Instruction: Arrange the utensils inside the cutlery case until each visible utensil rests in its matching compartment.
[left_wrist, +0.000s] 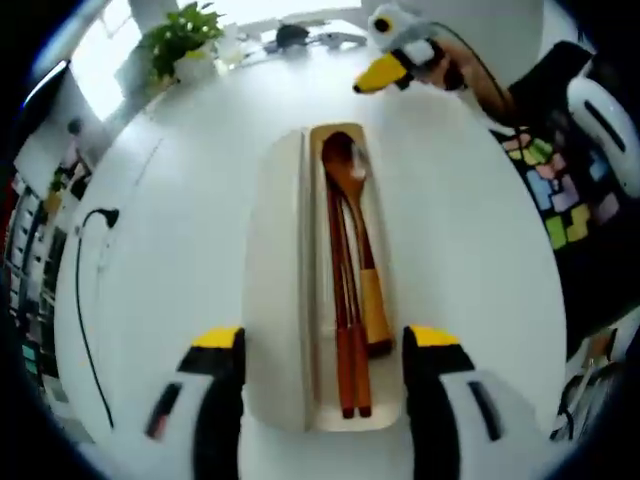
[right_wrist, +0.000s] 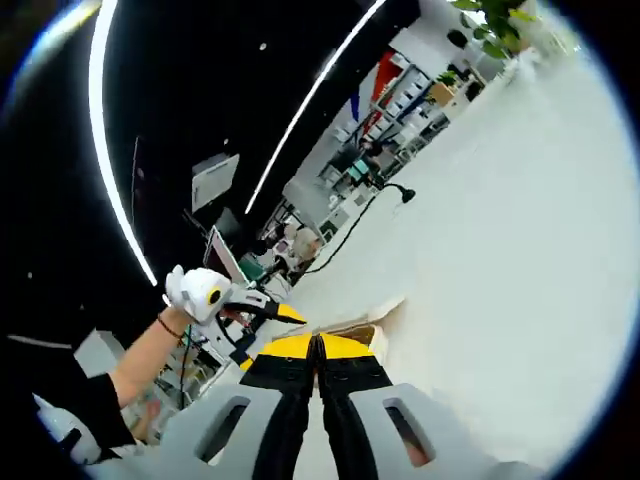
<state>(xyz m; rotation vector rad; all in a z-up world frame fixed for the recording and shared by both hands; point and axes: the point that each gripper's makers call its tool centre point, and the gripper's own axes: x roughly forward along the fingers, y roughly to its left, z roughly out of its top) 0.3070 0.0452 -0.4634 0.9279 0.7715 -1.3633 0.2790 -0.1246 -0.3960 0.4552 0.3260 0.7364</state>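
In the left gripper view, a cream-coloured cutlery case (left_wrist: 345, 300) lies open on the white table (left_wrist: 180, 280), its long lid (left_wrist: 275, 290) standing just beside the tray. Inside the tray rest a dark wooden spoon (left_wrist: 352, 230), bowl at the far end, and a pair of reddish-brown chopsticks (left_wrist: 345, 310) alongside it. The left gripper (left_wrist: 325, 350) hangs with its yellow-tipped jaws wide apart, flanking the case's near end. The right gripper (right_wrist: 318, 350) shows its jaws pressed together. A potted plant (left_wrist: 185, 40) and a black cable (left_wrist: 85, 270) sit further off.
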